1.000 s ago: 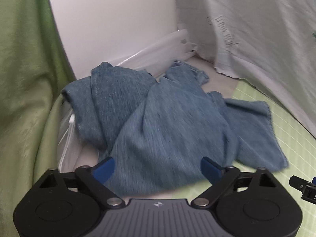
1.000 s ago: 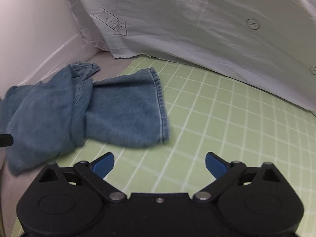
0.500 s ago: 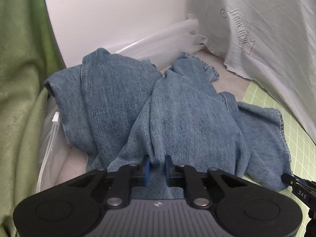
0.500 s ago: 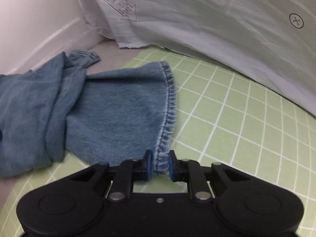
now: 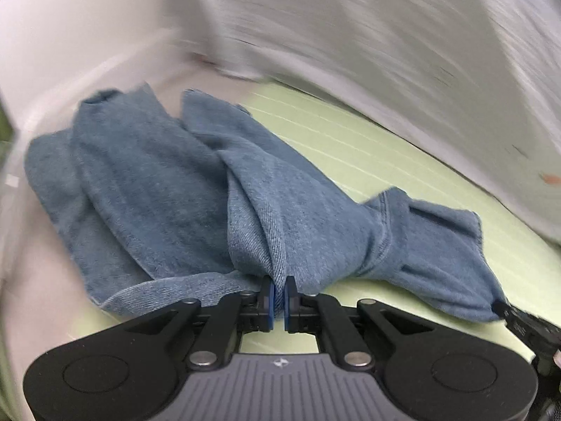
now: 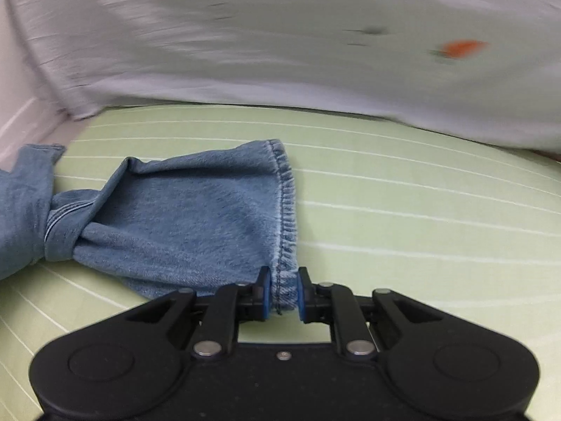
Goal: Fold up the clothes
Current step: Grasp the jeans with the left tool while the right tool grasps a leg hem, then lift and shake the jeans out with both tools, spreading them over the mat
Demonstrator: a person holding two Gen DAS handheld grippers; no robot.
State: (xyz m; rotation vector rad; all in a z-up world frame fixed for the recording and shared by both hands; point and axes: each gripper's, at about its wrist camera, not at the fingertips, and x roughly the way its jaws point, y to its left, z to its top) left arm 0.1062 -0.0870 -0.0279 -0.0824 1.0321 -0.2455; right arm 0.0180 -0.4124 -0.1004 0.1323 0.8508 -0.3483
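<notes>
While the left gripper (image 5: 277, 296) pinches a gathered fold of the jeans (image 5: 168, 189), the denim lies crumpled on the green mat (image 5: 368, 147), its length running from the far left to a leg end at the right; the white sheet (image 5: 385, 52) behind is blurred. Through the right camera, the right gripper (image 6: 284, 294) clamps the stitched hem, the leg stretching leftward, cut off by the frame edge.
</notes>
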